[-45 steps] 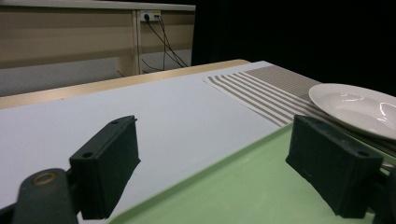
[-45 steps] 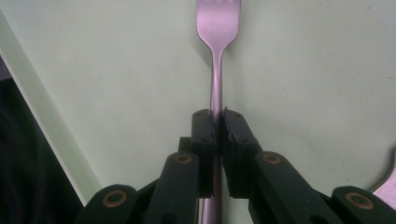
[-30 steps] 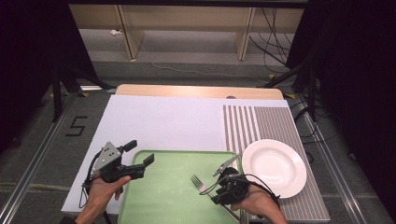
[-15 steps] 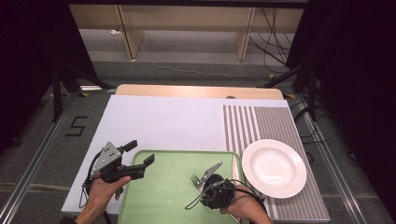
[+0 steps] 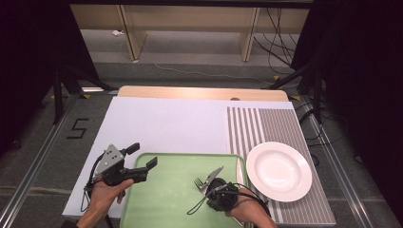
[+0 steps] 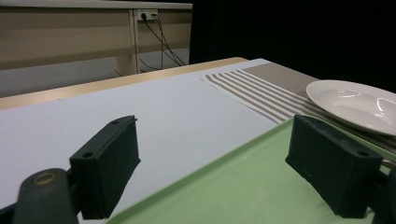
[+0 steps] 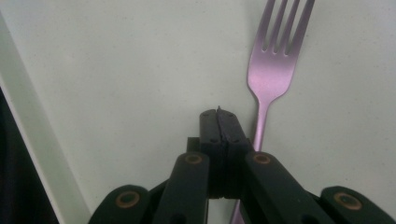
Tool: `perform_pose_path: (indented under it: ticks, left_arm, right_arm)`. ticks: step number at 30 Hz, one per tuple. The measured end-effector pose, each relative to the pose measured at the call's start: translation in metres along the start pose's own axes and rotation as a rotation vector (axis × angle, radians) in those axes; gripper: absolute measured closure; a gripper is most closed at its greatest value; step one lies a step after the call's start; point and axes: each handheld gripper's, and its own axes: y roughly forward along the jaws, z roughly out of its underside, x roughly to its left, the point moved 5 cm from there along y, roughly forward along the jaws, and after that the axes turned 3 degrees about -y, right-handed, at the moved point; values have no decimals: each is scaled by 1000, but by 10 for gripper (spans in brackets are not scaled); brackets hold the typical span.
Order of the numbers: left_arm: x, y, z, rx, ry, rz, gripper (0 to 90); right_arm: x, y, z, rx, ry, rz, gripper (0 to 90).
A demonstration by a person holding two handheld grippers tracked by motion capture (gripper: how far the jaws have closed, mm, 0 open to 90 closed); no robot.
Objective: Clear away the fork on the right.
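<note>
The step in hand is judged to be the pick-up of the fork (image 7: 275, 70), which lies flat on the green tray (image 5: 161, 204), tines toward 11 o'clock in the high view, in the tray's right half. The right gripper (image 7: 219, 116) is lowered over the handle end, at the fork's 5 o'clock in the high view (image 5: 206, 185). Its jaws have just been closing and are seen pressed flat together with nothing between them. In the right gripper view the handle runs past them on their 3 o'clock side and passes under the linkage, so the grasp appears to have missed, though contact beneath the jaws cannot be ruled out from this angle. The left gripper (image 5: 142, 156) is held at the tray's 10 o'clock corner with its jaws spread wide and empty, one over the white table, the other over the tray, as is also seen in its own view (image 6: 210, 172). The plate (image 5: 279, 171) sits on the striped mat (image 5: 271, 126) at the tray's 3 o'clock, just beside its rim. For the next move, the right jaws would need to be reopened, shifted toward the handle so that it lies between the pads, and closed again before any lift is tried
</note>
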Motion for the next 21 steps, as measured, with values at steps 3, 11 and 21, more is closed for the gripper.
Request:
perform_pose_path:
  ticks: [3, 11, 21]
  left_arm:
    - [0, -1, 0, 0, 4, 0, 158]
    - [-1, -1, -1, -3, 9, 0, 159]
    - [-1, -2, -1, -3, 15, -4, 159]
  right_arm:
    - [-3, -1, 1, 0, 6, 15, 900]
    - [-11, -3, 5, 5, 26, 53, 900]
    - [-30, -10, 14, 8, 95, 84, 900]
